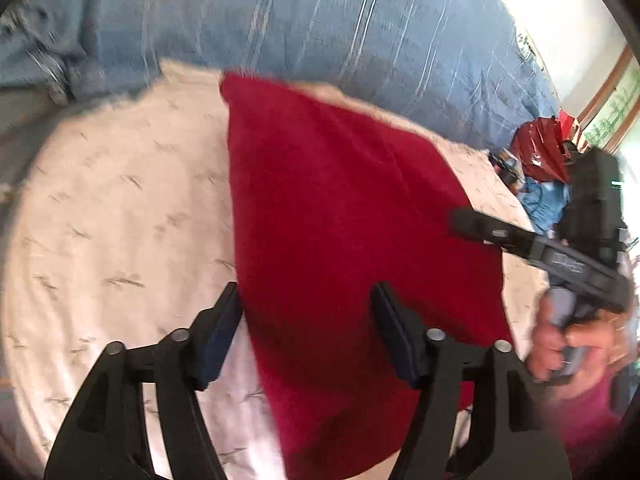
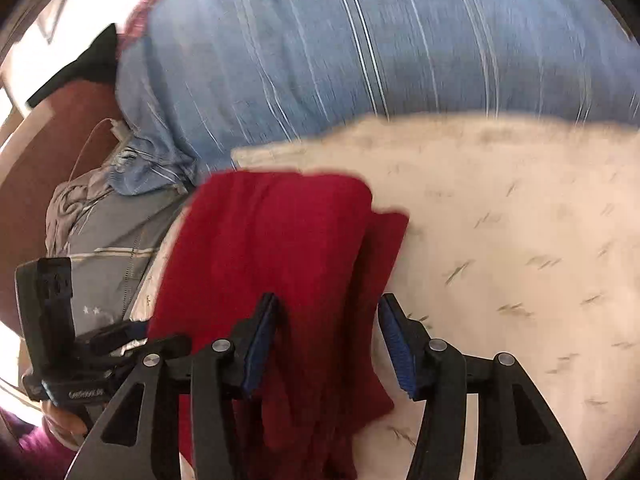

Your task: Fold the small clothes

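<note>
A dark red garment (image 1: 340, 240) lies folded on a white patterned sheet (image 1: 120, 220). In the right wrist view the red garment (image 2: 272, 264) shows a second layer sticking out at its right edge. My left gripper (image 1: 306, 308) is open above the garment's left edge, holding nothing. My right gripper (image 2: 326, 320) is open over the garment's right side, holding nothing. The right gripper also shows in the left wrist view (image 1: 476, 226), at the garment's right edge. The left gripper's body shows in the right wrist view (image 2: 60, 340) at the lower left.
A blue striped duvet (image 1: 320, 20) is bunched behind the white sheet (image 2: 520, 240). Grey clothes (image 2: 104, 240) lie at the left in the right wrist view. A red bag (image 1: 540, 148) and blue items (image 1: 540, 200) sit at the far right.
</note>
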`<state>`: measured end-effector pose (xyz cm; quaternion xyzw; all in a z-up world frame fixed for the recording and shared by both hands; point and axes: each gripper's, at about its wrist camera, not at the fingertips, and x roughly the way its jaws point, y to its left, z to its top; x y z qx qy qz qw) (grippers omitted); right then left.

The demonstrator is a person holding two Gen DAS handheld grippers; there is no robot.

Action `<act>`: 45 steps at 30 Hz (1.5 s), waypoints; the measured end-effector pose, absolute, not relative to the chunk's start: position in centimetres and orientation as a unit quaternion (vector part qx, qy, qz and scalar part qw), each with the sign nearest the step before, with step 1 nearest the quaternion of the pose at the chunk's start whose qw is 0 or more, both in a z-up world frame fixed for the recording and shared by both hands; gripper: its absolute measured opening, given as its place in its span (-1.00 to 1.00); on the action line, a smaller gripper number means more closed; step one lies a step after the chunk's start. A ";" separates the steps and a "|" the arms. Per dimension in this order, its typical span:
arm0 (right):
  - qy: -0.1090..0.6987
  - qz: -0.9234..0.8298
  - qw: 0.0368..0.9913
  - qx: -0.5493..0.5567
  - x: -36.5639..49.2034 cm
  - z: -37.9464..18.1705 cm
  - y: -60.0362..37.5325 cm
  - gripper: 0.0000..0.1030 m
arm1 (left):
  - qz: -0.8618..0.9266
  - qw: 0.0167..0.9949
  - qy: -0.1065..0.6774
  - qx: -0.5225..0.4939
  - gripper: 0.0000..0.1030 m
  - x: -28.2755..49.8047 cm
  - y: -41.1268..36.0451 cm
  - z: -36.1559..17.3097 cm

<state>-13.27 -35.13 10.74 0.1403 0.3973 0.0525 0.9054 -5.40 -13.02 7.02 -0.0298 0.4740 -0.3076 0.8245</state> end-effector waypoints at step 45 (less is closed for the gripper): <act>0.344 -0.048 0.936 0.049 -18.9 11.9 -28.8 0.61 | -0.184 0.919 0.347 0.024 0.51 -11.2 -10.9 10.9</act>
